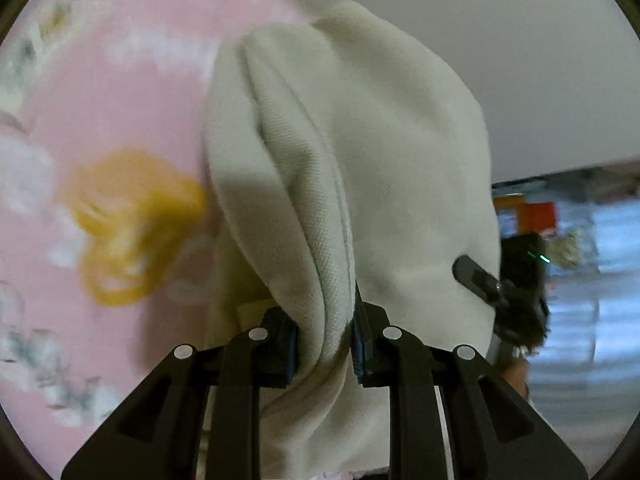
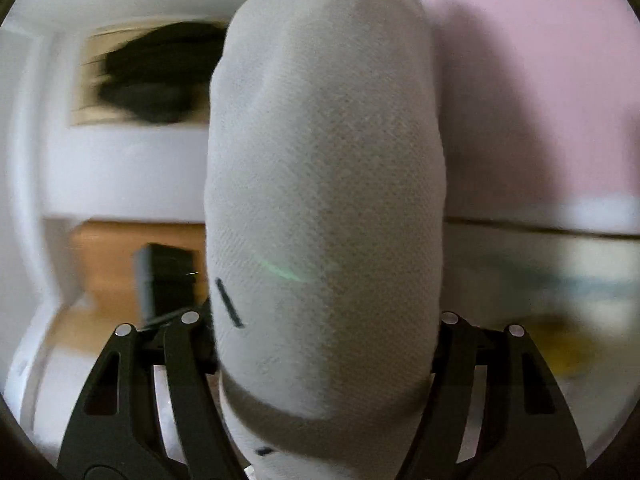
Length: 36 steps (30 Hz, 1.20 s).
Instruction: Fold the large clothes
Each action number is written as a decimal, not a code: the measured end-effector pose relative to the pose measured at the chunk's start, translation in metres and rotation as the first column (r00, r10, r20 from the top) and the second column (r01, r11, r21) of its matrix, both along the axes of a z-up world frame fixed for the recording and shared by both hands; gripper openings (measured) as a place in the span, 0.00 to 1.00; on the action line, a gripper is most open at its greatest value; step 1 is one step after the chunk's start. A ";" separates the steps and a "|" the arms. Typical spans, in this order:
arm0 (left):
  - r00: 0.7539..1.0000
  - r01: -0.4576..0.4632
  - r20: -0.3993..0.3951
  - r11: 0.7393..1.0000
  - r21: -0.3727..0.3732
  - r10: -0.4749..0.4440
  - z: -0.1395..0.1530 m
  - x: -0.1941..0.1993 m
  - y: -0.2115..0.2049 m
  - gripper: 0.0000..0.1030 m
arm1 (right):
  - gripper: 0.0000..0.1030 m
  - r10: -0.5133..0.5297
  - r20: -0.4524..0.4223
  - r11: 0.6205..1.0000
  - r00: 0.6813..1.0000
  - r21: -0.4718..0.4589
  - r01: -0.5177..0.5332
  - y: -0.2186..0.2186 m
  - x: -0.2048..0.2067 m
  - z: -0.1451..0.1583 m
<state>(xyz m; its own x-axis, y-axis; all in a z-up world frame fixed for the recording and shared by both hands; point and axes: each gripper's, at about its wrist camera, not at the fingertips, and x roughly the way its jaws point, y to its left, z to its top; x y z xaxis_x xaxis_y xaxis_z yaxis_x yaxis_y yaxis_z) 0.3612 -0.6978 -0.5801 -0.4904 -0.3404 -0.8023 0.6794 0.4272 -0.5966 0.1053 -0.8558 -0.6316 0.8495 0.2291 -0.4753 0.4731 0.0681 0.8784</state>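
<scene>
While cream garment (image 1: pixel 360 152) blocks both views, pink floral sheet (image 1: pixel 120 92) behind.

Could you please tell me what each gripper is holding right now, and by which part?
Both hold the cream garment. The left gripper pinches a gathered, seamed fold of it; the right gripper clamps a thick bunched roll. Which part of the garment cannot be told.

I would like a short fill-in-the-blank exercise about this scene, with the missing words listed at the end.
1. The garment held by both grippers is cream in colour, and the sheet behind it is ____.
2. The left gripper is shut on a ____ bunch of the garment.
3. The right gripper has its fingers far apart around a ____ roll of fabric.

Missing words: pink; narrow; wide
</scene>
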 end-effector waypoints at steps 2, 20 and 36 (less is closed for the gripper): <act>0.998 -0.064 -0.026 0.997 0.048 0.066 -0.043 -0.003 -0.005 0.19 | 0.65 -0.010 0.050 0.999 0.999 0.031 0.008 -0.001 -0.012 -0.025; 0.997 0.004 0.075 0.999 0.048 -0.008 0.060 0.097 0.046 0.23 | 0.31 0.051 -0.272 0.863 0.961 -0.472 -0.179 -0.037 -0.022 0.117; 0.926 -0.374 0.038 0.896 0.239 0.377 -0.041 0.002 0.056 0.03 | 0.31 0.007 -0.688 0.592 0.725 -0.582 -0.558 -0.026 0.099 0.061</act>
<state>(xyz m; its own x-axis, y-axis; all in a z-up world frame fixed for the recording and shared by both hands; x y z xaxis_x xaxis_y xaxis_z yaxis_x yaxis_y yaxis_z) 0.3633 -0.6417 -0.6211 -0.3714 -0.3010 -0.8783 0.4354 0.7790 -0.4511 0.2044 -0.8822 -0.5703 0.2966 -0.2416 -0.9239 0.6595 0.7515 0.0152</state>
